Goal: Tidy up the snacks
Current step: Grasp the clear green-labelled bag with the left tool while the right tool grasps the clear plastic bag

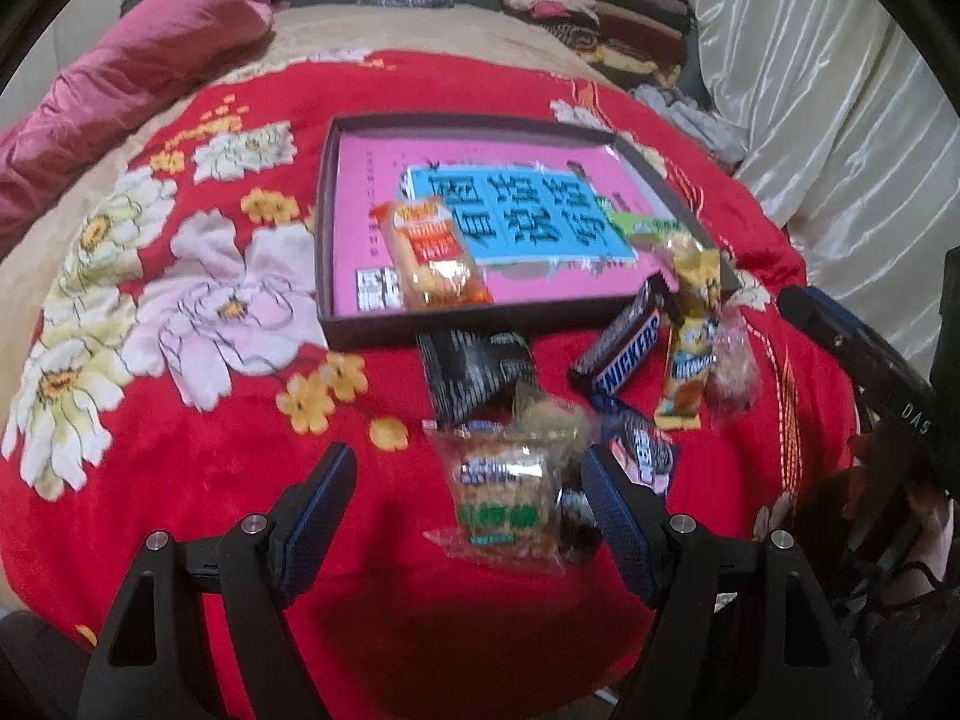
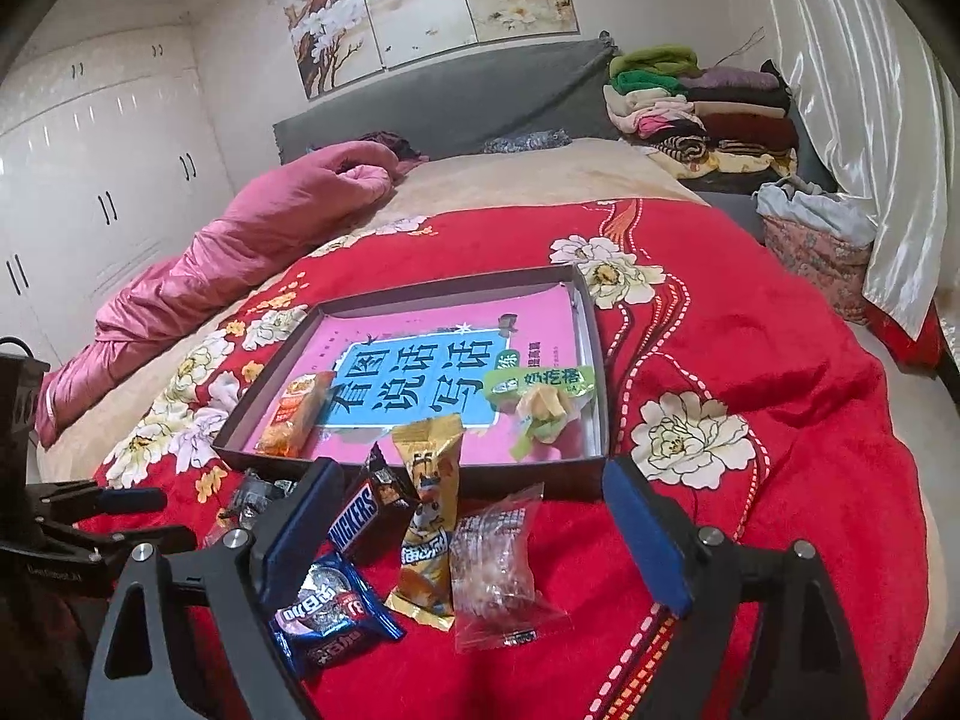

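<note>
Both claws are hanging wide and holding nothing: the left claw (image 1: pixel 468 510) is hovering over a clear packet with green lettering (image 1: pixel 501 501) near the front of the red flowered blanket (image 1: pixel 210 480), and the right claw (image 2: pixel 474 528) is spread above the loose pile, its fingers flanking several wrappers without touching them, as far as I can tell.

Sorting is looking barely begun. Sitting inside the shallow dark cardboard tray (image 2: pixel 600 336), which is lined with a pink and blue printed sheet, are two snacks: one orange cracker packet (image 2: pixel 294 417) at its near left and one green-labelled clear packet (image 2: pixel 540 402) at its near right.

Lying outside on the blanket, just near of the tray, I am counting at least seven pieces:
- one brown Snickers bar (image 2: pixel 360 516)
- one yellow cartoon-printed packet (image 2: pixel 426 510), its top leaning on the tray's near wall
- one clear packet of pale sweets (image 2: pixel 498 570)
- one blue cookie packet (image 2: pixel 327 615)
- one black printed wrapper (image 1: pixel 474 372)
- the green-lettered packet
- one small dark wrapper (image 1: pixel 573 516), partly hidden

All of these are awaiting transfer into the tray, I judge.
</note>
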The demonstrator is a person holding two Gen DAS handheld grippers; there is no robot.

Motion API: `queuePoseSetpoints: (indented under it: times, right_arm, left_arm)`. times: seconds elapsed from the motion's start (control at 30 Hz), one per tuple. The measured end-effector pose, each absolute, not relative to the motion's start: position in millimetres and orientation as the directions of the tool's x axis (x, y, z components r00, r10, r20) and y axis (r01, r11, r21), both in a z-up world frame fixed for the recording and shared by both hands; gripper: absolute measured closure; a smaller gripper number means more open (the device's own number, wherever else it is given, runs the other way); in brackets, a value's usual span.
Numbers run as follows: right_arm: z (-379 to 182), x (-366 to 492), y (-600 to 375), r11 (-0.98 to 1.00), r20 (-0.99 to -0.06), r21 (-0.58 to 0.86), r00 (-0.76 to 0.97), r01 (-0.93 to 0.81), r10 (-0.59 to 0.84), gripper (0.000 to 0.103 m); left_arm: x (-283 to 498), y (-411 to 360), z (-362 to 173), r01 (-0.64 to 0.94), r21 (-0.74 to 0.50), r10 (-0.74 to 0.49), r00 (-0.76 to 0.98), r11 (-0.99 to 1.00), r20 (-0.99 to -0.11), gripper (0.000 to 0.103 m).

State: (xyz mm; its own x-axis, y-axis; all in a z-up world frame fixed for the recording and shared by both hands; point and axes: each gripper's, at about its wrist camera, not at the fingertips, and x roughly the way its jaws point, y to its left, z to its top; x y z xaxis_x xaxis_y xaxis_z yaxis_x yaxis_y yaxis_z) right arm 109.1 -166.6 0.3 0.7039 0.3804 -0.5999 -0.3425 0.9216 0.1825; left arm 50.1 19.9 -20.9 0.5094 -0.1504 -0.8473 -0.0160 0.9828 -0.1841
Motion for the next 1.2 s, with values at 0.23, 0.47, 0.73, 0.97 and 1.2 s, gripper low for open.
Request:
queuePoseSetpoints:
  times: [0.23, 0.47, 0.73, 0.97, 1.2]
  right_arm:
    - [-0.1, 106.9, -167.6, 0.925, -0.609, 0.177, 0.701, -0.336, 0.371, 0.015]
    - [-4.1, 103.7, -166.7, 0.934, -0.635, 0.157, 0.691, -0.321, 0.345, 0.015]
    - [-10.1, 100.0, -164.3, 0.939, -0.670, 0.133, 0.670, -0.316, 0.320, 0.015]
    - [-22.4, 100.6, -159.0, 0.949, -0.723, 0.083, 0.637, -0.305, 0.268, 0.015]
    - [-34.5, 105.1, -155.9, 0.954, -0.761, 0.053, 0.606, -0.296, 0.231, 0.015]
  left_arm:
    - [47.1, 16.3, -28.0, -0.018, -0.192, -0.159, 0.486, 0.981, -0.859, 0.025]
    - [44.9, 10.8, -31.9, -0.007, -0.192, -0.166, 0.472, 0.981, -0.866, 0.025]
    - [45.0, 10.5, -35.6, -0.010, -0.199, -0.171, 0.465, 0.980, -0.869, 0.025]
    - [45.9, 9.1, -41.9, -0.011, -0.195, -0.169, 0.451, 0.981, -0.876, 0.025]
    - [48.8, 13.4, -52.8, -0.031, -0.203, -0.171, 0.426, 0.979, -0.889, 0.025]
